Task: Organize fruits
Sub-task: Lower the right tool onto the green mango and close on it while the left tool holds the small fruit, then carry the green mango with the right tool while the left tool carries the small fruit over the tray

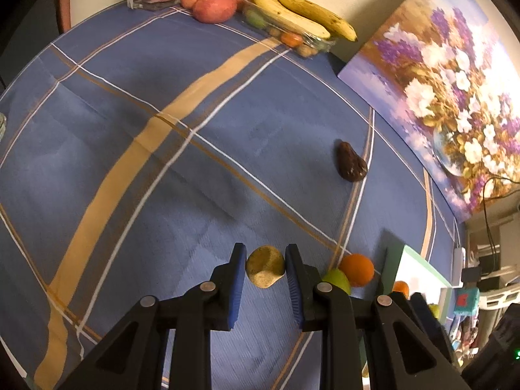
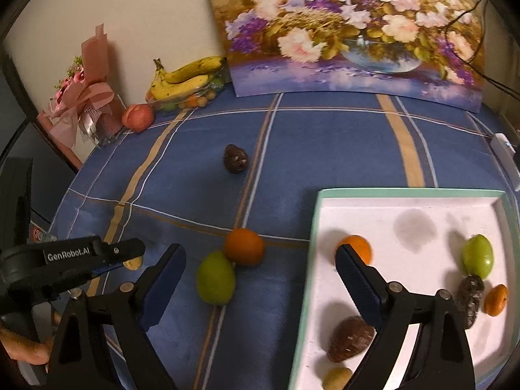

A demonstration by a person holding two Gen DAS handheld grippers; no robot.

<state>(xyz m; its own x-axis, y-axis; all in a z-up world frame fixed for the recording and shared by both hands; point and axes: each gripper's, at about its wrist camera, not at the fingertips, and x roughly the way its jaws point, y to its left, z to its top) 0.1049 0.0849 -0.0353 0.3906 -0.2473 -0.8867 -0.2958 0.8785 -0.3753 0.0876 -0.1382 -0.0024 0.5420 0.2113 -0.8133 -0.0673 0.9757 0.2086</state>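
Fruits are partway sorted: the white tray [image 2: 412, 195] w/ the green rim, on the right side of the desk [image 2: 325, 149], is already holding an orange [image 2: 359, 247], a green fruit [image 2: 477, 256], a small orange [image 2: 496, 299], a dark oblong fruit [image 2: 469, 300], a brown fruit [image 2: 349, 338] and a small tan one [image 2: 338, 377] near the rim. Left gripper [image 1: 266, 268] is pinching a tan lumpy fruit [image 1: 265, 266] between its blue jaws, just above the cloth, left of the tray. Right gripper [image 2: 260, 260] is hanging w/ jaws spread wide, nothing pressed between them; below them a lime-green fruit [image 2: 215, 278] and another orange [image 2: 243, 247] are lying on the desk, touching each other, just beside the tray's left edge. A dark wrinkled fruit [image 2: 235, 159] is sitting alone further back. Bananas [image 2: 185, 78] over a clear box and a peach [image 2: 138, 118] are resting by the wall, well apart from the tray. So approx. half looks done; the held fruit, the loose pair and the dark one are still outside, and maybe the back group too.
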